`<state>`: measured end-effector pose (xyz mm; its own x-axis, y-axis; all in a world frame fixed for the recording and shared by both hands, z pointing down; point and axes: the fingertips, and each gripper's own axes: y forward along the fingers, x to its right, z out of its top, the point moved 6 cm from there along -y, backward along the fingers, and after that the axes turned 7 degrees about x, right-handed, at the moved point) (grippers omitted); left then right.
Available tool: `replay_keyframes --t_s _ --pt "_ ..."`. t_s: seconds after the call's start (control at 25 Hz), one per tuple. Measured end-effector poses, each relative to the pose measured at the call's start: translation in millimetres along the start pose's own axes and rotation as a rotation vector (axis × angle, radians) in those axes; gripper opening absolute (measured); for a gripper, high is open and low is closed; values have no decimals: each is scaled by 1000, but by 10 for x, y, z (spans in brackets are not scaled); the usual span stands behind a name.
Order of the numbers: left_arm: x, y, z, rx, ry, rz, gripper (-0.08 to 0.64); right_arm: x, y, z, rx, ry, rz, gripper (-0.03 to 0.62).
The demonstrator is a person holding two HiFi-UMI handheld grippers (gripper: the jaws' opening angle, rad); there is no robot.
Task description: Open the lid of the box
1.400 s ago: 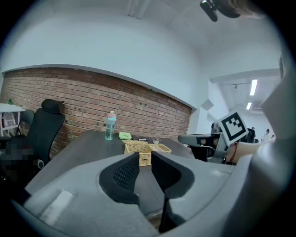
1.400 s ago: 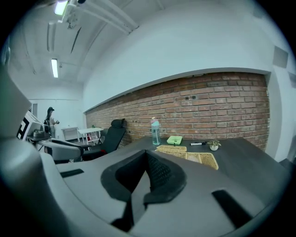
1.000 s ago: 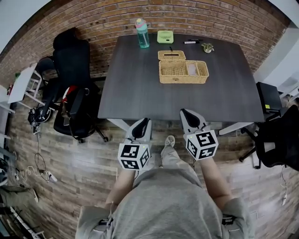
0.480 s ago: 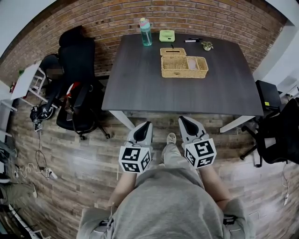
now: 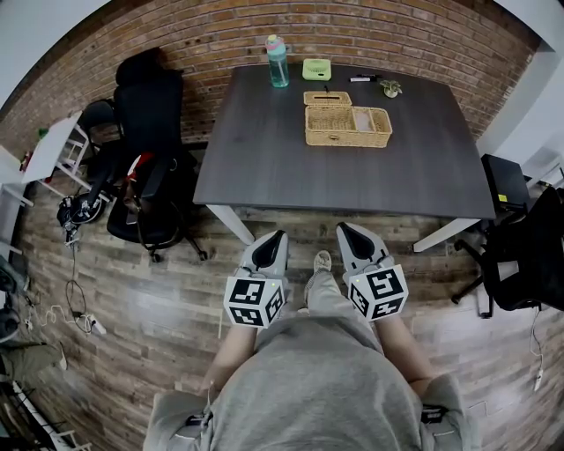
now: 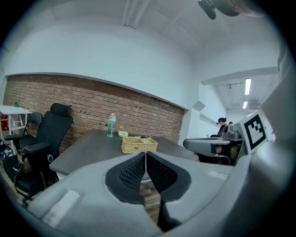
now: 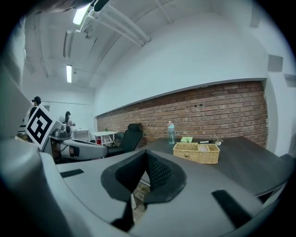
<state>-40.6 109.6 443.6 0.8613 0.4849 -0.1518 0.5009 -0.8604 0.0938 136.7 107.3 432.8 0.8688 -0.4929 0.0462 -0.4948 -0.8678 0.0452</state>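
Back: brick wall (image 5: 176,26), red, running behind the far edge of the table (image 5: 264,158). Above the brick, plain white wall (image 6: 92,55).

Table: dark grey top, pale legs (image 5: 229,225) under the near corners.

Floor (image 5: 159,299): wood planks, mixed brown tones.

Off the table's left edge: black office chairs (image 5: 145,114) crowded together (something red lies among them). Further left, a small white stand (image 5: 44,154); cables (image 5: 75,308) trail over the planks near it.

Off the table's right edge: a black cabinet (image 5: 507,181), then another black chair (image 5: 529,255) nearer the near right corner.

Overhead: white ceiling (image 7: 138,18), tube lights (image 7: 68,73) lit.
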Motion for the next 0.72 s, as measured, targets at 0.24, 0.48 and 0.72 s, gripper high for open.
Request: replay_keyframes --t_s 0.24,0.48,0.72 --pt "14 -43 6 -3 -2 4 23 -40 -44 6 2 -25 -7 0" --pt "18 -71 -3 -9 -7 1 25 -59 -62 12 10 -11 -10 2" --pt "18 -64 -6 -7 -11 0 25 -46 -60 -1 16 3 -15 2"
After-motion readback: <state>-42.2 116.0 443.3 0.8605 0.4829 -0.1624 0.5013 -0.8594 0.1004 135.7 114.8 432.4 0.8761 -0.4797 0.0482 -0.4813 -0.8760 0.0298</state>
